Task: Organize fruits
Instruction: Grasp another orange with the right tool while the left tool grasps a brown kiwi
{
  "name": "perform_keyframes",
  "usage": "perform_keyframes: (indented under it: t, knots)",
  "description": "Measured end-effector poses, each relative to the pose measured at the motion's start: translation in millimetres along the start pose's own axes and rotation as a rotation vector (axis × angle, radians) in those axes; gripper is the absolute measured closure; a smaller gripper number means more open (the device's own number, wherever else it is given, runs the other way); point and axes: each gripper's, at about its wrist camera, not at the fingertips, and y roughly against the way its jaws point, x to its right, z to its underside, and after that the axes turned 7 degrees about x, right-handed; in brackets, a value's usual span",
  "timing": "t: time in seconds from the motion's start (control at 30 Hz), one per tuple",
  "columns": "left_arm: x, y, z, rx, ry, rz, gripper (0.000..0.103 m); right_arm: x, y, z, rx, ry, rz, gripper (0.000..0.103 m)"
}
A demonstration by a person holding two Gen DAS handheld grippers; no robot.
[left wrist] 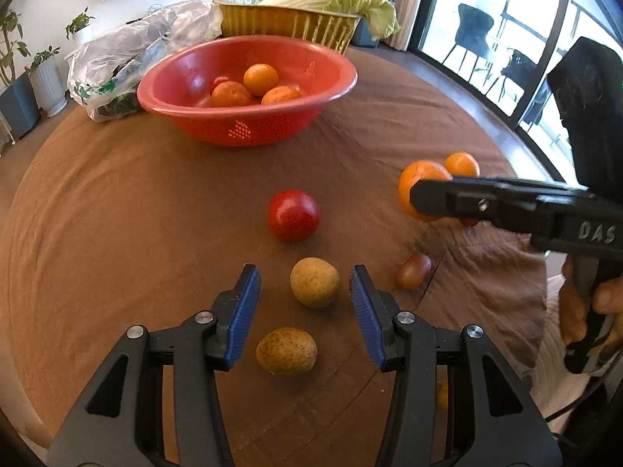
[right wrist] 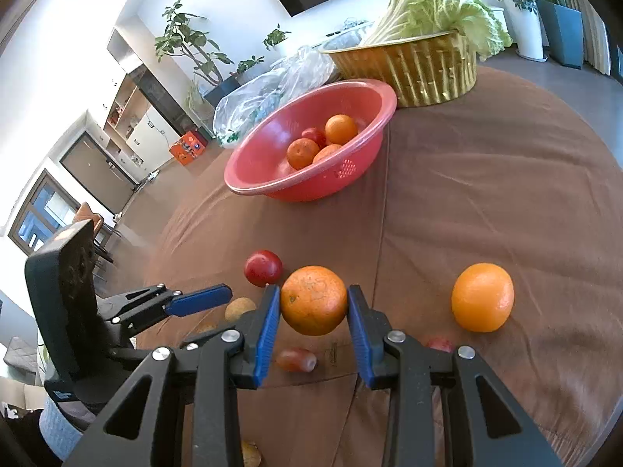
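Note:
My right gripper (right wrist: 313,299) is shut on an orange (right wrist: 313,299) and holds it above the brown tablecloth; it also shows in the left wrist view (left wrist: 422,186). My left gripper (left wrist: 305,286) is open, its blue pads either side of a tan round fruit (left wrist: 314,282), not touching it. A second tan fruit (left wrist: 286,351) lies nearer to me. A red tomato (left wrist: 294,215) lies ahead. A red bowl (left wrist: 249,124) farther back holds several oranges and a red fruit. Another orange (right wrist: 483,297) lies on the cloth to the right.
A small reddish grape tomato (left wrist: 414,271) lies on the cloth by a fold. A gold foil tray (right wrist: 409,66) with a napa cabbage (right wrist: 436,0) and a plastic bag (left wrist: 136,50) stand behind the bowl. The table's round edge curves close on both sides.

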Motion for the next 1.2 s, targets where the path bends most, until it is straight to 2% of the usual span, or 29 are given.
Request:
perform_keyframes:
  t: [0.2,0.33,0.5,0.6,0.97,1.2]
  knots:
    - [3.0,-5.1,1.6,-0.002,-0.024,-0.005,0.058,1.8,3.1,0.4,0.007,-0.006,-0.004,0.066]
    - [4.9,-5.4,1.1,0.001,-0.034,-0.004,0.071,1.9,3.4,-0.1,0.009,-0.01,-0.004,0.066]
    - [3.9,-4.8,0.8,0.003,-0.023,0.017,0.078,4.9,5.8,-1.3,0.015,-0.031,-0.016,0.066]
    - [2.3,-2.5,0.1,0.006,-0.009,0.024,0.079,8.7,8.5,-0.9,0.019,-0.051,-0.027,0.066]
    - [-25.9,13.7,-10.5,0.051,0.161,0.132,0.079,19.6,14.1,-2.7,0.039,-0.148,-0.102,0.066]
    - [-42.0,25.5,-23.9,0.094,0.226,0.161,0.079,27.3,17.3,-8.9,0.067,-0.225,-0.163,0.066]
